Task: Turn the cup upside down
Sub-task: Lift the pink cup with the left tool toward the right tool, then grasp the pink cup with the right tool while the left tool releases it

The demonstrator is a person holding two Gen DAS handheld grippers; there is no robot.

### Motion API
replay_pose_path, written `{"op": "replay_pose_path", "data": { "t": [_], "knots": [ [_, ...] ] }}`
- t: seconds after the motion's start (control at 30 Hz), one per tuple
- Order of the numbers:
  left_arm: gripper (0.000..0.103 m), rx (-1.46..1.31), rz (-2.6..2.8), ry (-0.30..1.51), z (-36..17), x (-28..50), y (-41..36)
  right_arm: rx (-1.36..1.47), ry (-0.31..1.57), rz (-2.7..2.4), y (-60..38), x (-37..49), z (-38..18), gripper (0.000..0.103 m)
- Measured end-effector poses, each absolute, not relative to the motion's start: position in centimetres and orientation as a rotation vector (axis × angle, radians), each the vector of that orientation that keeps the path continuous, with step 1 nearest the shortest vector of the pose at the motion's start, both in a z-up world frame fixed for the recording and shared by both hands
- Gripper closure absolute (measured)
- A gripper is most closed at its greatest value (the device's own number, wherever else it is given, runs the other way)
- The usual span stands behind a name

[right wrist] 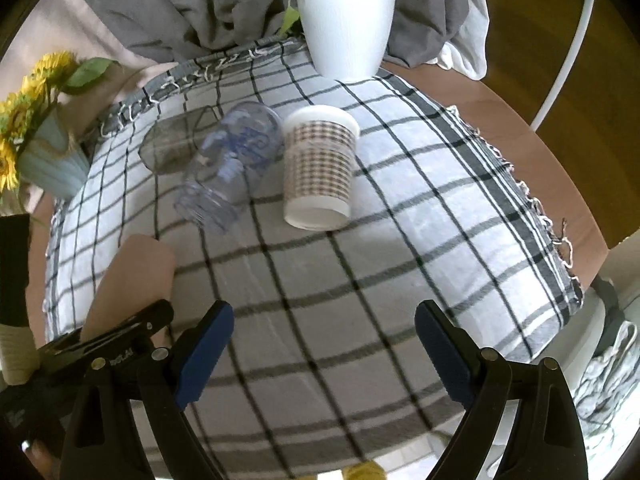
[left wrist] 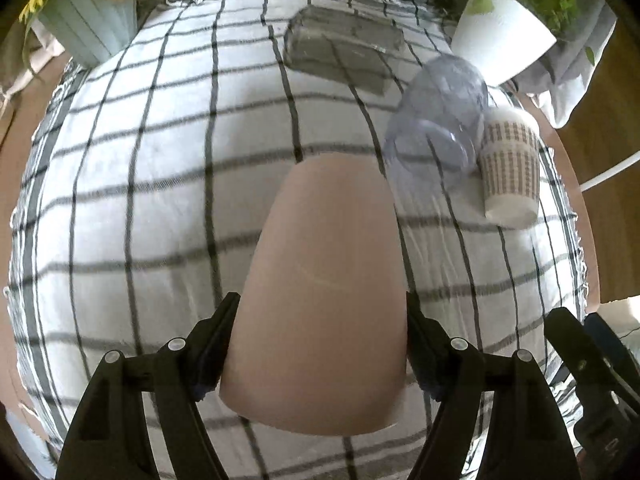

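Observation:
My left gripper is shut on a plain beige cup, held above the checked cloth with its narrow closed end pointing away from me. The same cup shows at the left of the right wrist view, with the left gripper's black fingers on it. My right gripper is open and empty over the cloth, near the front edge. A clear bluish plastic cup and a white patterned paper cup stand upside down side by side further back.
A checked cloth covers the round table. A white plant pot stands at the back, a pale vase with sunflowers at the left. A grey glass dish lies behind the clear cup. A white chair frame is at the right.

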State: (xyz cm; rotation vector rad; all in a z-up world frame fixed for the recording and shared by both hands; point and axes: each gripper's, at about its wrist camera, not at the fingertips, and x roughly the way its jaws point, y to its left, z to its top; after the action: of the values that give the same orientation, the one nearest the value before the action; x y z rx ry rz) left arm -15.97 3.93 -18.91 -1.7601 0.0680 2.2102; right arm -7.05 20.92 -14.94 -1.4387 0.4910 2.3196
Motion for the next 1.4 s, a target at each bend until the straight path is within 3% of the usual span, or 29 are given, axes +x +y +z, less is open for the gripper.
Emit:
{"op": "replay_pose_path", "data": {
  "t": [0.17, 0.43, 0.57, 0.63, 0.77, 1.13, 1.17, 1.4],
  "knots": [
    [0.028, -1.768, 2.232, 0.082, -19.1, -15.0, 4.4, -1.454, 0.446, 2.342, 21.2, -6.4, -14.8, 0.011],
    [0.015, -1.744, 2.27, 0.11, -17.8, -15.0, 4.7, -1.456, 0.432, 2.393, 20.6, -6.2, -13.8, 0.011],
    [0.014, -1.672, 2.345, 0.127, -15.0, -14.5, 3.9, -1.38, 0.436, 2.427, 20.5, -5.6, -11.3, 0.011],
    [0.006, -1.627, 2.401, 0.118, -13.5, -14.3, 2.9, -1.331, 0.443, 2.455, 20.5, -5.6, -9.9, 0.01],
    [0.003, -1.522, 2.564, 0.193, -10.9, -14.0, -0.3, -1.346, 0.474, 2.517, 19.5, -7.2, -8.8, 0.009],
    [0.003, -1.589, 2.713, 0.193, -12.1, -16.3, -8.7, -1.666, 0.516, 2.533, 12.7, -15.6, -12.7, 0.009],
    [0.003, -1.597, 2.718, 0.194, -12.4, -16.5, -9.0, -1.608, 0.617, 2.489, 12.5, -16.3, -13.2, 0.009],
    [0.003, -1.602, 2.701, 0.195, -13.3, -18.1, -9.9, -1.76, 0.778, 2.322, 12.7, -19.2, -17.2, 0.016]
  ]
}}
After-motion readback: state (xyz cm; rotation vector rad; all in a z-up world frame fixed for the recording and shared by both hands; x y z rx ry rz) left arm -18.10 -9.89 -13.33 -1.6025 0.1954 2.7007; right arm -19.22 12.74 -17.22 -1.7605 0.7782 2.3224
